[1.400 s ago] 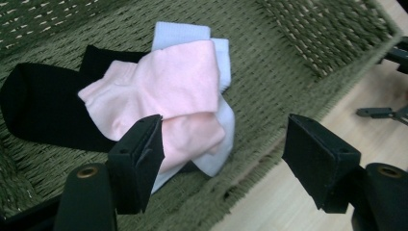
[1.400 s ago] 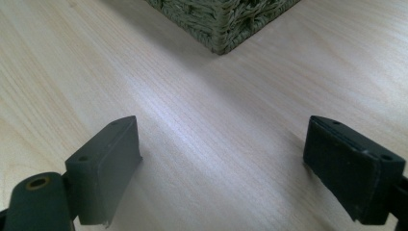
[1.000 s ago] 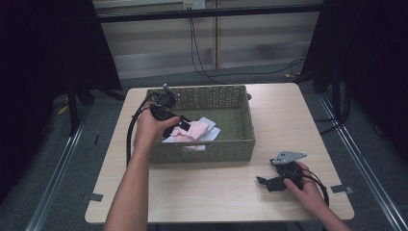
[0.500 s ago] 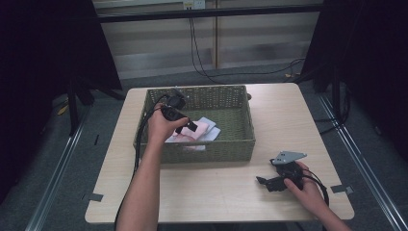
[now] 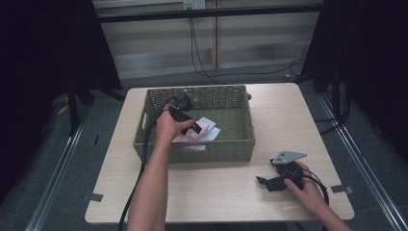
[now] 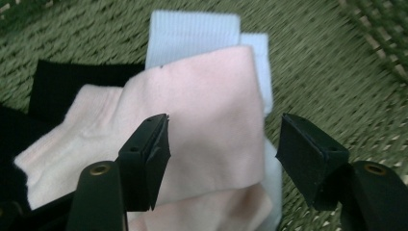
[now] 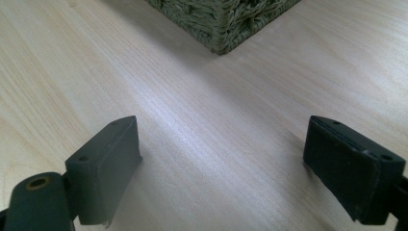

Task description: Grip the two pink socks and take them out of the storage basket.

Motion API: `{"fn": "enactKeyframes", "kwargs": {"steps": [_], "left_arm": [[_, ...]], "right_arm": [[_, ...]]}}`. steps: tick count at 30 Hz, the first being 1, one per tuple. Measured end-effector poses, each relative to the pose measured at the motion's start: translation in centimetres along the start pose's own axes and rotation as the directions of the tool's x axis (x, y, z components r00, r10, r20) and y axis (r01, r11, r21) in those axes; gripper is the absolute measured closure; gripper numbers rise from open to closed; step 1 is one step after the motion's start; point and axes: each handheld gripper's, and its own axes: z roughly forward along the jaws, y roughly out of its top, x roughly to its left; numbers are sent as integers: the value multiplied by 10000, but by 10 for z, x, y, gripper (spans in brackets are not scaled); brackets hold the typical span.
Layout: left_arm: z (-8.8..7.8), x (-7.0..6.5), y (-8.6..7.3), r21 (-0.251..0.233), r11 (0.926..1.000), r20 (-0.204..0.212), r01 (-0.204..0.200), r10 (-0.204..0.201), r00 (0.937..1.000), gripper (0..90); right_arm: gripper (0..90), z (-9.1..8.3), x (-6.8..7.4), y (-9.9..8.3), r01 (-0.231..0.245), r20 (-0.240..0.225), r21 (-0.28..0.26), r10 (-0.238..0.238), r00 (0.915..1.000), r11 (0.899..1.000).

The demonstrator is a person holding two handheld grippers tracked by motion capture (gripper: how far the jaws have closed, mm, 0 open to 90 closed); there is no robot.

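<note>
Pick-up judged barely begun: left hand-held gripper [image 6: 219,159] is held spread, unclosed, over the pink sock [image 6: 192,130] lying inside the basket [image 5: 240,144]; right hand-held gripper [image 7: 223,168] is rested spread on the bench [image 7: 216,110] beside the basket.

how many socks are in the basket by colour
pink socks: 1
pale blue socks: 1
black socks: 1
total showing in the woven basket: 3, though more could lie hidden under the pile
</note>
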Motion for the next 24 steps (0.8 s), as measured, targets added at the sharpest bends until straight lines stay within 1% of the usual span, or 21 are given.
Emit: {"fn": "enactKeyframes", "kwargs": {"steps": [2, 3, 4, 5, 7, 8, 9, 10, 11, 12, 13, 15, 16, 17, 18, 20, 21, 22, 23, 24], "left_arm": [[2, 2, 2, 169, 9998, -180, -63, 66, 9998, 361], [2, 2, 2, 169, 9998, -180, -63, 66, 9998, 374], [4, 3, 2, 39, 10000, -264, -44, 45, 9996, 399], [4, 3, 2, 39, 10000, -264, -44, 45, 9996, 420], [7, 4, 3, 213, 9996, -381, -165, 173, 9991, 460], [9, 5, 3, 221, 9996, -445, -193, 203, 9988, 492], [9, 5, 3, 221, 9996, -445, -193, 203, 9988, 550], [11, 6, 4, 374, 9991, -588, -223, 245, 9980, 576], [12, 6, 4, 485, 9985, -540, -237, 263, 9982, 616], [14, 6, 4, 476, 9986, -507, -222, 246, 9984, 678], [15, 7, 5, 578, 9980, -517, -270, 300, 9982, 705], [15, 8, 5, 619, 9980, -418, -101, 127, 9990, 818], [14, 8, 5, 624, 9980, -343, 23, -1, 9994, 845], [13, 8, 6, 680, 9977, -350, 78, -54, 9994, 861], [11, 8, 7, 831, 9965, -354, 23, 6, 9994, 870], [5, 5, 10, 964, 9953, -474, -66, 112, 9988, 876], [5, 5, 10, 964, 9953, -474, -66, 112, 9988, 877], [-3, 3, 13, 908, 9958, -488, -66, 111, 9987, 877], [-3, 3, 13, 908, 9958, -488, -66, 111, 9987, 877], [-7, 2, 14, 884, 9961, -390, -13, 48, 9992, 877]], "right_arm": [[123, 0, 0, 0, 0, 0, 0, 0, 10000, 10000], [123, 0, 0, 0, 0, 0, 0, 0, 10000, 10000], [123, 0, 0, 0, 4, 0, -3, -4, 10000, 10000], [123, 0, 0, 0, 2, -1, -4, -2, 10000, 10000], [123, 0, 0, 0, -2, 1, 0, 2, 10000, 10000], [123, 0, 0, 0, -4, -1, 0, 4, 10000, 10000], [123, 0, 0, 0, -4, -1, 0, 4, 10000, 10000], [123, 0, 0, 0, -6, -1, 1, 6, 10000, 10000], [123, 0, 0, 0, -7, -1, 2, 7, 10000, 10000], [123, 0, 0, 0, -5, -2, 0, 5, 10000, 10000], [123, 0, 0, 0, -30, 4, 18, 30, 10000, 10000], [123, 0, 0, 0, -31, 5, 19, 31, 10000, 10000], [123, 0, 0, 0, -34, 7, 20, 34, 10000, 10000], [123, 0, 0, 0, -33, 3, 18, 33, 10000, 10000], [123, 0, 0, 0, -35, 7, 21, 35, 10000, 10000], [123, 0, 0, 0, -34, 5, 19, 34, 10000, 10000], [123, 0, 0, 0, -34, 5, 19, 34, 10000, 10000], [123, 0, 0, 0, -32, 4, 20, 32, 10000, 10000], [123, 0, 0, 0, -32, 4, 18, 32, 10000, 10000], [123, 0, 0, 0, -32, 4, 18, 32, 10000, 10000]]}}
